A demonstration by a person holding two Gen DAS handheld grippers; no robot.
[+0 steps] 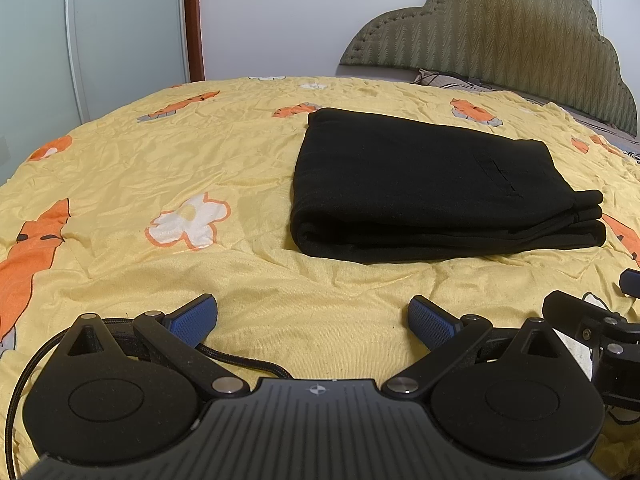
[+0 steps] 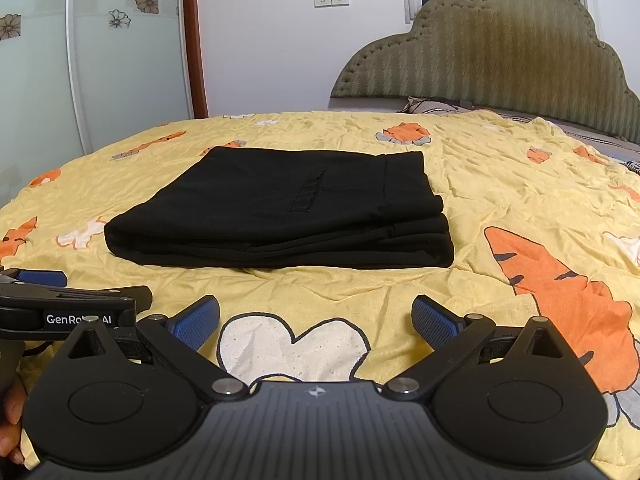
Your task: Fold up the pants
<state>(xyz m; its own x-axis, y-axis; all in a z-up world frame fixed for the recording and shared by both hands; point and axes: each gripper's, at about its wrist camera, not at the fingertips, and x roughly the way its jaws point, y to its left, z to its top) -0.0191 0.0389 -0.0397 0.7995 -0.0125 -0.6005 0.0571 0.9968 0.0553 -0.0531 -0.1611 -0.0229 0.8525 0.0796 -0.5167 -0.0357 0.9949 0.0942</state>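
- The black pants (image 1: 436,184) lie folded into a thick, flat rectangle on the bed's yellow bedspread (image 1: 224,152), which is printed with white flowers and orange carrots.
- The left claw (image 1: 313,318) sits low over the bedspread with its blue pads (image 1: 196,318) spread wide, nothing between them.
- From the left wrist view the pants lie ahead of that claw and off to its right, apart from the fingertips, with bare bedspread between.
- The right claw (image 2: 316,318) is also spread wide and empty, its pads over a white flower print.
- From the right wrist view the pants (image 2: 288,216) lie ahead and slightly to the left, not touching the claw.
- The stacked layers of the fold show along the edge nearest the claws.
- The two claws are side by side; each appears at the edge of the other's view.
- A hand (image 2: 10,420) shows at the lower left edge of the right wrist view.
- A padded headboard (image 1: 500,36) stands beyond the pants at the far right.
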